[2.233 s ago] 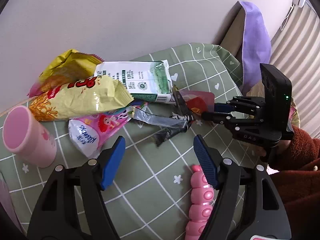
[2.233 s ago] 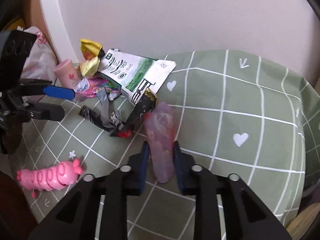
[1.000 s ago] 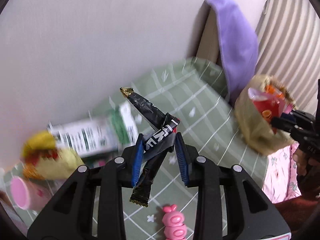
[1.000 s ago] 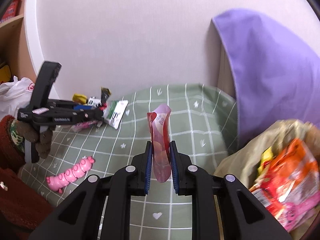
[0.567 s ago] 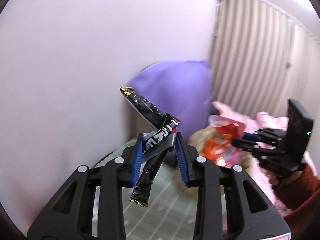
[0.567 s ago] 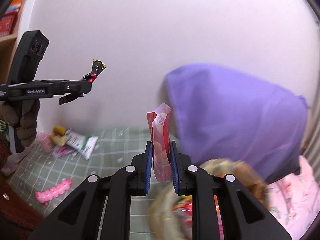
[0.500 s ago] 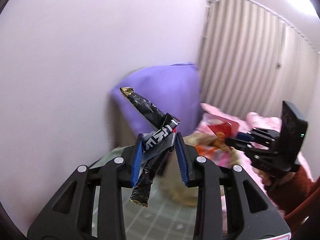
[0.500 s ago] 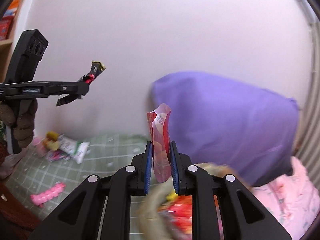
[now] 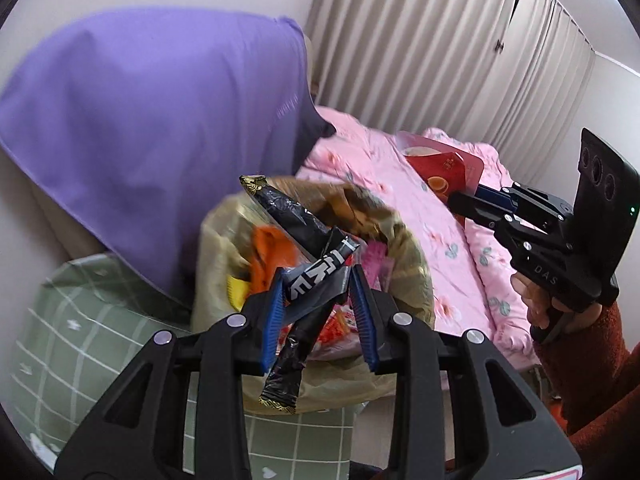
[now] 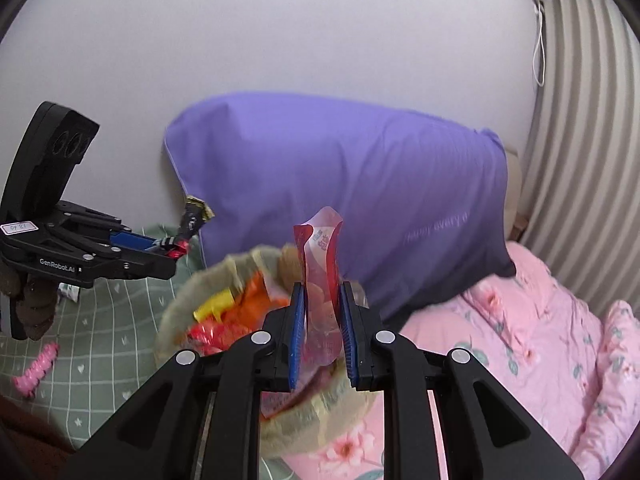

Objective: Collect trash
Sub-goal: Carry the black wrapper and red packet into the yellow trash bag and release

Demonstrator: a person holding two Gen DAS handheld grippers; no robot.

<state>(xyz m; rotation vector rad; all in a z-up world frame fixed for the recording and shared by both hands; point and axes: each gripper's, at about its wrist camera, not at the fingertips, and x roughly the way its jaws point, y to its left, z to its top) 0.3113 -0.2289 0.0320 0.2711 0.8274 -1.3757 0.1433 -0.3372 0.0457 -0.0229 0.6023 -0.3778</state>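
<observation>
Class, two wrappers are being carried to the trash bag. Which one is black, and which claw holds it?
The long black wrapper with white lettering, clamped in the left claw. The right claw holds a translucent red pouch instead.

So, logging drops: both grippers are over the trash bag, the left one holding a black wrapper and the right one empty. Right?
Not quite: the right gripper isn't empty; the right wrist view shows it shut on a red pouch. The left gripper does hold the black wrapper over the trash bag.

Tan translucent plastic trash bag, open-topped, stands between green grid-patterned tablecloth on left and pink floral bedding on right. Large purple fabric pillow behind bag, against wall. Orange, yellow, red crumpled snack wrappers inside bag.
</observation>
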